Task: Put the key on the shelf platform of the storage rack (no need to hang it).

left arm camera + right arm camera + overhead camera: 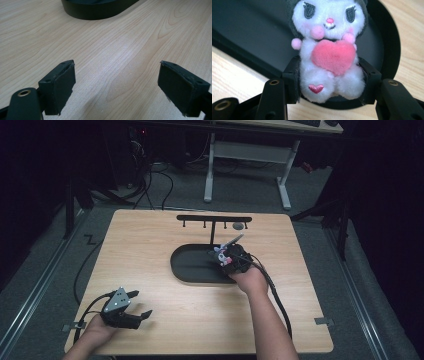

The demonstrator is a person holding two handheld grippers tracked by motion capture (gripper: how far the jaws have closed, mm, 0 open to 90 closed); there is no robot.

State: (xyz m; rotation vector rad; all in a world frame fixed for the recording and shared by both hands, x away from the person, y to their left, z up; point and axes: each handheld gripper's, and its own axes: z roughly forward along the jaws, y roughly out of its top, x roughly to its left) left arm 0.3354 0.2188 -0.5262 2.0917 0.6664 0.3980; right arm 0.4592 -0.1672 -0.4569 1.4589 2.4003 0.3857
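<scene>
Plush toy (329, 57): white body, dark hood, pink heart on chest, small pink heart on one foot; held upright over near end of tray, facing the right gripper camera.
Right gripper (227, 257): jaws clamped on the plush toy's lower body, one pad against each side; hand over right part of tray.
Tray (187, 265): black, oval, shallow rim; sits mid-table, in front of rack.
Rack (214, 219): black bar with small hooks on a single post, rising at far edge of tray.
Left gripper (131, 306): jaws wide apart, nothing between them; rests near front left of table (150, 235), well apart from tray.
Table: light wood; bare grain under left jaws.
</scene>
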